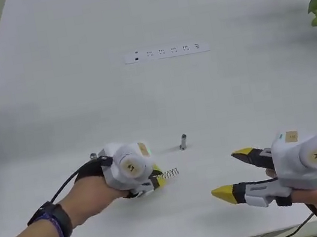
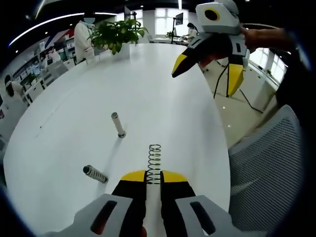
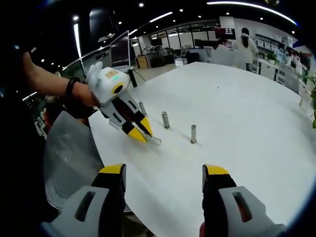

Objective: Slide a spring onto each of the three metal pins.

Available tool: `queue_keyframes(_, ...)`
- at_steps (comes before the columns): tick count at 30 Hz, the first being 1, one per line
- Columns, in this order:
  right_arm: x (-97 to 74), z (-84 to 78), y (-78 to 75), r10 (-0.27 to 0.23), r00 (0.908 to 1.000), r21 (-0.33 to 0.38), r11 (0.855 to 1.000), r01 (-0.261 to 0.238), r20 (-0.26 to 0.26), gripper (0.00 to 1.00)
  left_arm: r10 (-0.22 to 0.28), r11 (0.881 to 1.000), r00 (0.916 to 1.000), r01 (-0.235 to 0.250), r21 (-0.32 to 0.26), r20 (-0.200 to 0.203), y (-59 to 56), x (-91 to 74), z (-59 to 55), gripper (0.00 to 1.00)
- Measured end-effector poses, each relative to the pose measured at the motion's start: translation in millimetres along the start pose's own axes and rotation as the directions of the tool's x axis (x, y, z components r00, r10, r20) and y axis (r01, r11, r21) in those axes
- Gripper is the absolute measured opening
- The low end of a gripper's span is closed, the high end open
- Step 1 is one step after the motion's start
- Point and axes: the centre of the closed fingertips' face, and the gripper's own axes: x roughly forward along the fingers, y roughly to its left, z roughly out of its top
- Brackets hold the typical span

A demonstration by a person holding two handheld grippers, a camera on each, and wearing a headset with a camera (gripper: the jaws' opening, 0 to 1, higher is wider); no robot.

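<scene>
The left gripper [image 2: 154, 177] has its fingers pinched on one end of a spring [image 2: 154, 159], which pokes out ahead of them low over the tabletop [image 2: 163, 89]. The right gripper [image 3: 164, 170] hangs nearby with its fingers spread wide and nothing between them. One sprung pin [image 2: 95, 174] seems done and a bare pin [image 2: 118, 125] stands upright just beyond it, so the step in hand looks like carrying this spring there; the next move calls for lining the coil's free end over the pin's top and sliding it down.
</scene>
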Motion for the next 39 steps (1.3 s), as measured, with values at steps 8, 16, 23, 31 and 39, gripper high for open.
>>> queue_keyframes(8, 4.3, 3.0, 5.9, 0.022, 0.9997, -0.008, 1.0, -0.022, 0.005, 0.59, 0.035, 0.999, 0.999, -0.035, -0.016, 0.026, 2.3, -17.8, 0.1, 0.02)
queue_keyframes(16, 9.1, 6.8, 13.0, 0.043, 0.999, -0.011, 0.999, -0.043, 0.012, 0.57, 0.051, 0.998, 0.9978, -0.05, -0.026, 0.043, -4.3, -28.1, -1.0, 0.02)
queue_keyframes(23, 13.0, 9.7, 19.3, 0.059, 0.9981, -0.018, 0.998, -0.059, 0.017, 0.57, 0.066, 0.998, 0.9959, -0.065, -0.022, 0.062, -9.3, -38.0, 3.7, 0.02)
queue_keyframes(31, 18.5, 14.3, 26.0, 0.084, 0.9962, -0.027, 0.996, -0.083, 0.023, 0.56, 0.08, 0.997, 0.9933, -0.079, -0.017, 0.084, -13.1, -47.8, 9.8, 0.02)
queue_keyframes(39, 25.9, 22.4, 36.3, 0.129, 0.9912, -0.054, 0.99, -0.127, 0.03, 0.49, 0.089, 0.996, 0.9908, -0.088, -0.014, 0.103, -22.1, -54.0, 14.0, 0.02)
